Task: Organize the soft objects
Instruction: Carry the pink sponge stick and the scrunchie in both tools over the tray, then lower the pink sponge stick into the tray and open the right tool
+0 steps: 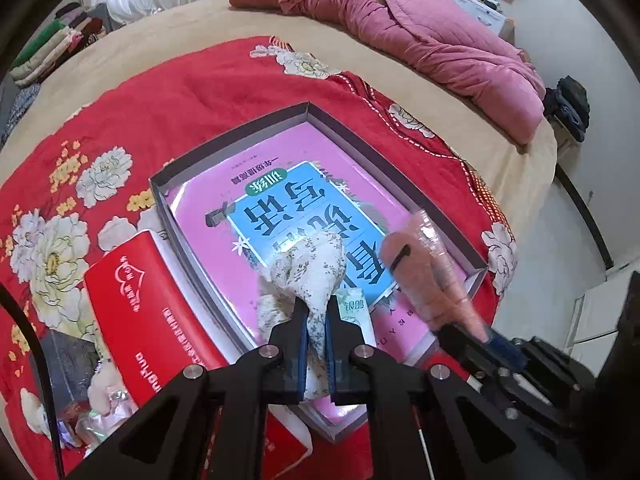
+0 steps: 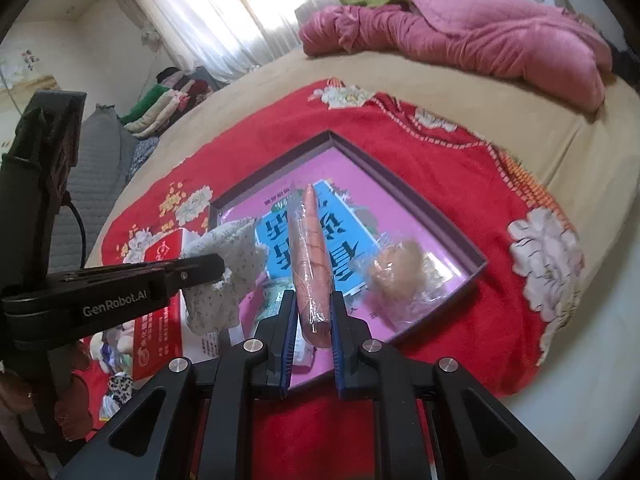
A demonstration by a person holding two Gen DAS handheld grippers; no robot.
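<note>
Lying in shallow box [image 2: 404, 196] — pink book [image 2: 344, 176], wrapped plush [image 2: 396, 268]

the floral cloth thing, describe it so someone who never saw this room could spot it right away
On the red flowered blanket lies a shallow open box with a pink book in it. Above the box's near end, the left gripper pinches a soft white cloth piece with tiny green sprigs. The carrot-shaped orange toy in clear wrap beside it, held by the right gripper, is plain orange and long.

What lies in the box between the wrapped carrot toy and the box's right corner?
A pale fluffy toy in clear wrap, seen in the right wrist view, right of the carrot toy inside the box.
</note>
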